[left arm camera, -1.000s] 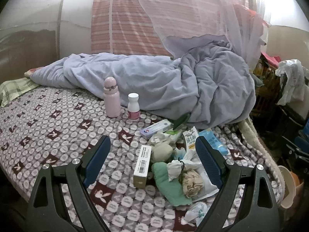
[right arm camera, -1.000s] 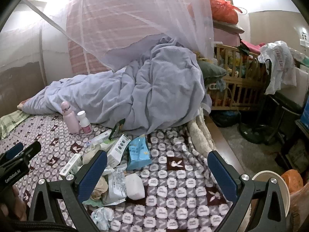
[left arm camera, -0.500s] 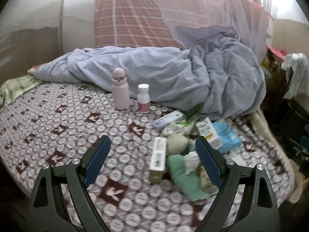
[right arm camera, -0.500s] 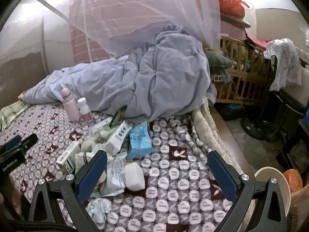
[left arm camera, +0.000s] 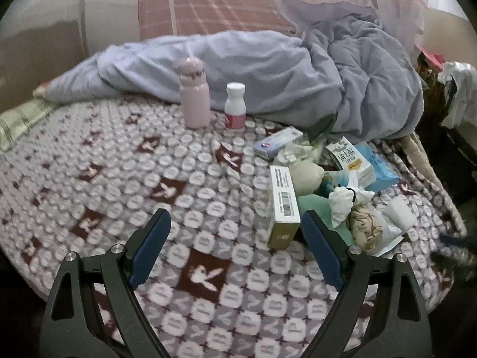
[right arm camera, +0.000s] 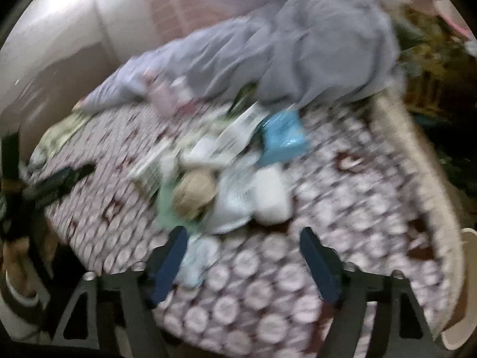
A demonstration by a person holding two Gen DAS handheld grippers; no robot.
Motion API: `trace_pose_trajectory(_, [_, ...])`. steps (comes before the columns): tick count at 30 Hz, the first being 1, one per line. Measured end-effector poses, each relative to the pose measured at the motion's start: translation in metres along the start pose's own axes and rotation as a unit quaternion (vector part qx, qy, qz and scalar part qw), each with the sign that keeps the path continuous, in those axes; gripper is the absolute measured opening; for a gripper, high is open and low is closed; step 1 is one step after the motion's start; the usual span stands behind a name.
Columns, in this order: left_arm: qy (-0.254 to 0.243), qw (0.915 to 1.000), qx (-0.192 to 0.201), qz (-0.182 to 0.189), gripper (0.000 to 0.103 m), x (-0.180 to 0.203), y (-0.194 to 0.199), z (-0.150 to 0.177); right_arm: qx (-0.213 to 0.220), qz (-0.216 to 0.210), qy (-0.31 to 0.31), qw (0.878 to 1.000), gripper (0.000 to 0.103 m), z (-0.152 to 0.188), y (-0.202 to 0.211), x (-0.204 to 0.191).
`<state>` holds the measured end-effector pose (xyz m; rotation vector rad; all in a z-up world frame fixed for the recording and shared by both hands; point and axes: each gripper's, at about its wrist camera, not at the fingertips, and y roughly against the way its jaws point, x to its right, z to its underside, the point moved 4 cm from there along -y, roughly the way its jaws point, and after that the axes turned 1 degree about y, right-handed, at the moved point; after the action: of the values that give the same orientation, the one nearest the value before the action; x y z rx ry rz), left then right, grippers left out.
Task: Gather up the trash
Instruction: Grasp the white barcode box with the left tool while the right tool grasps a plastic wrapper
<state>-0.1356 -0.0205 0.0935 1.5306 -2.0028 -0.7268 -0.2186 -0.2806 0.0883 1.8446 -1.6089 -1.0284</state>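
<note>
A pile of trash lies on the patterned bedspread (left arm camera: pixel 125 197): a long white box with a barcode (left arm camera: pixel 284 203), crumpled tissues (left arm camera: pixel 342 201), a milk carton (left arm camera: pixel 350 161), a blue packet (left arm camera: pixel 383 170) and a green cloth (left arm camera: pixel 313 205). My left gripper (left arm camera: pixel 235 238) is open and empty, just left of the pile. My right gripper (right arm camera: pixel 243 253) is open and empty, close above the pile's near edge; that view is blurred. It shows the blue packet (right arm camera: pixel 283 137), a tan wad (right arm camera: pixel 195 192) and a crumpled tissue (right arm camera: pixel 198 258) by the left finger.
A pink bottle (left arm camera: pixel 193 95) and a white pill bottle (left arm camera: pixel 235 106) stand upright behind the pile. A rumpled blue-grey duvet (left arm camera: pixel 298 68) lies along the back. The bed edge (right arm camera: pixel 423 185) drops off at the right, with clutter beyond.
Both grippers have moved lower and closer to the bed. The left has shifted left of the pile. The right has swung down towards the pile, moving fast and blurred.
</note>
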Motion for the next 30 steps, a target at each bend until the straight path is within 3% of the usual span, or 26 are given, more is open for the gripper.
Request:
trace_pose_trajectory(5, [-0.008,0.9993,-0.032,0.020,0.089,0.014,-0.021,-0.002,-0.047,-0.054,0.013,0.997,0.057,0.016,-0.037,-0.029])
trace_pose_trajectory(10, [-0.040,0.9978,-0.053,0.005,0.089,0.028,-0.050,-0.006,-0.082,-0.076,0.003,0.994,0.044,0.025,-0.073,-0.031])
trace_pose_trajectory(12, [-0.040,0.9973,-0.060,0.014,0.088,0.032,-0.061,-0.009,-0.075,-0.080,0.003,0.994,0.037,0.026,-0.075,-0.031])
trace_pose_trajectory(15, [-0.043,0.9954,-0.084,0.022,0.067,0.035,-0.084,-0.013,-0.069,-0.080,0.007,0.994,0.027,0.025,-0.072,-0.029])
trace_pose_trajectory(17, [-0.040,0.9921,-0.114,0.034,0.034,0.037,-0.099,-0.012,-0.068,-0.080,0.009,0.994,0.026,0.023,-0.068,-0.026])
trace_pose_trajectory(19, [-0.022,0.9887,-0.136,0.058,0.025,0.036,-0.106,-0.011,-0.062,-0.081,0.010,0.995,0.026,0.022,-0.061,-0.025])
trace_pose_trajectory(22, [-0.014,0.9894,-0.130,0.063,0.024,0.033,-0.095,-0.012,-0.045,-0.085,0.005,0.995,0.026,0.018,-0.047,-0.022])
trace_pose_trajectory(30, [-0.007,0.9939,-0.068,0.087,0.024,0.043,-0.030,-0.037,0.006,-0.064,-0.010,0.998,0.026,0.009,0.000,0.007])
